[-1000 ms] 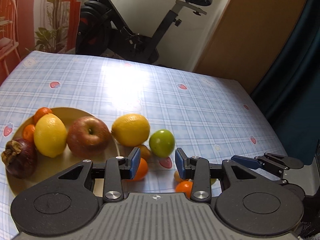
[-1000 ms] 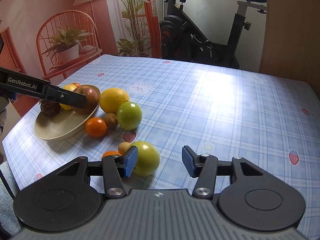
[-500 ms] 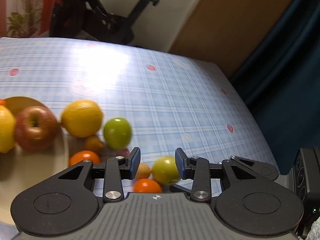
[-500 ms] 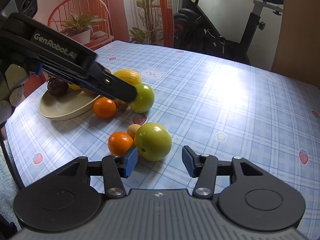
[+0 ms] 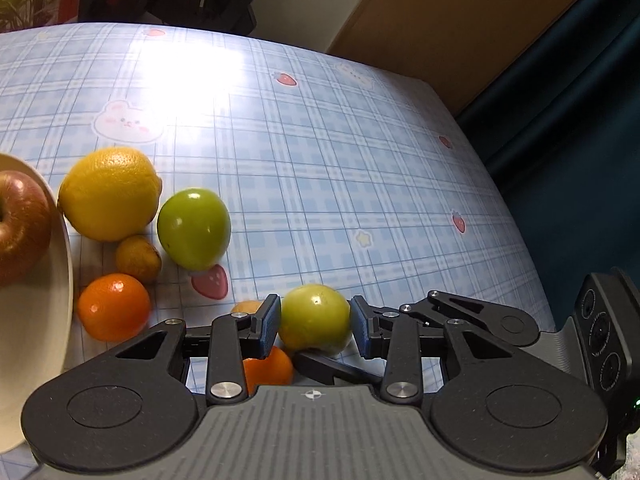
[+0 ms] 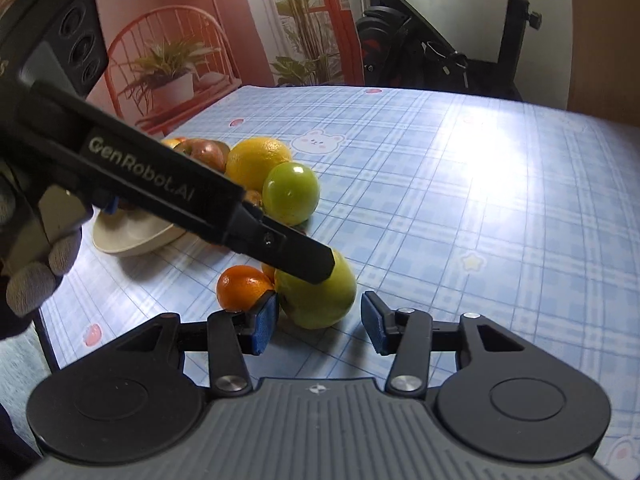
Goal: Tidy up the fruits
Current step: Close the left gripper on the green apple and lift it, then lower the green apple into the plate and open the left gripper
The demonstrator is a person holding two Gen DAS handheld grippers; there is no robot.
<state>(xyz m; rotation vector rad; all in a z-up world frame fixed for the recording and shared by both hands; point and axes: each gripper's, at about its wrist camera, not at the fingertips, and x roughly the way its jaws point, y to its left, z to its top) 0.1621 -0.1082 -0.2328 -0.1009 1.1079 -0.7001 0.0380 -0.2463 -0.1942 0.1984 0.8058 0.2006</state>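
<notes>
Fruits lie loose on the checked tablecloth (image 5: 360,168) beside a cream plate (image 5: 48,320), and the one now in play is a green apple (image 5: 314,318). In the left wrist view the left gripper (image 5: 314,322) has swung over from the plate within the last second and now brackets that apple, its blue pads close against both sides yet not clearly pressing, so I judge it spread and about to close for a lift toward the plate. Just below its left finger sits an orange (image 5: 268,368); farther ahead and left are a second green apple (image 5: 194,228), a lemon (image 5: 108,194), another orange (image 5: 114,306) and a small brownish fruit (image 5: 138,258), with a red apple (image 5: 22,232) on the plate. In the right wrist view the right gripper (image 6: 318,326) hangs with jaws apart, the same green apple (image 6: 320,300) just ahead between its fingertips, and the left gripper's finger (image 6: 304,260) lies across the fruit's top.
</notes>
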